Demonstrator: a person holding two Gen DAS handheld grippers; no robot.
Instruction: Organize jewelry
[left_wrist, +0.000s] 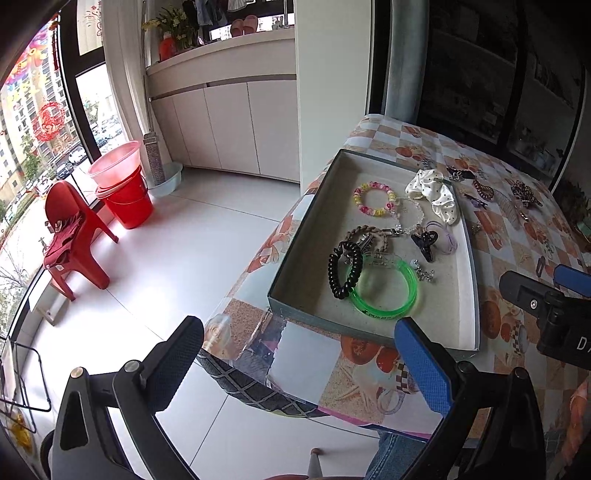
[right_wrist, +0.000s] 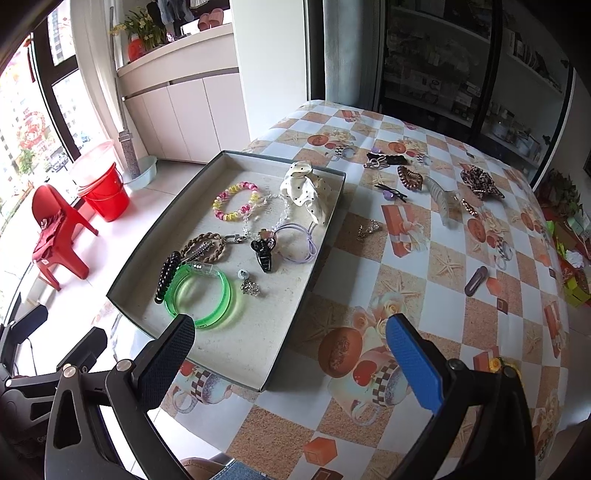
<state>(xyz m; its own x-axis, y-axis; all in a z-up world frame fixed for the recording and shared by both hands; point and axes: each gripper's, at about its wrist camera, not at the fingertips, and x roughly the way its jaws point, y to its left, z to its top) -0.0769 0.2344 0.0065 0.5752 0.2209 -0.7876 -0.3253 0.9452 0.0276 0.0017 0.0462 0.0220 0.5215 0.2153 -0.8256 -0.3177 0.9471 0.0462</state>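
Both tools are empty. My left tool (left_wrist: 299, 360) has its fingers spread wide and hangs off the near corner of the worktop (right_wrist: 424, 258), partly over the floor. My right tool (right_wrist: 291, 352) is equally wide and hovers over the near end of the tray (right_wrist: 229, 373). The tray lies with its long axis running away from me and slightly to the left. It already holds a green bangle (right_wrist: 201, 299), a black coil tie (right_wrist: 168, 275), a braided brown band (right_wrist: 203, 243), a pink and yellow bead bracelet (right_wrist: 236, 203), a white dotted scrunchie (right_wrist: 306, 192), a black claw clip (right_wrist: 264, 253), a lilac hair tie (right_wrist: 299, 243) and a small silver charm (right_wrist: 249, 286). Still loose on the cloth, right of the tray: a small gold piece (right_wrist: 367, 229) just beside the tray's right wall, a brown snap clip (right_wrist: 476, 280) nearer me, and further back a purple hairpin (right_wrist: 391, 192), a clear claw clip (right_wrist: 441, 201), a brown coil tie (right_wrist: 410, 177) and a leopard scrunchie (right_wrist: 480, 181). Judgement: the right tool is the nearer one. The gold piece lies ahead and a little right of it. The snap clip's long axis runs diagonally, so the fingers would need turning across it.
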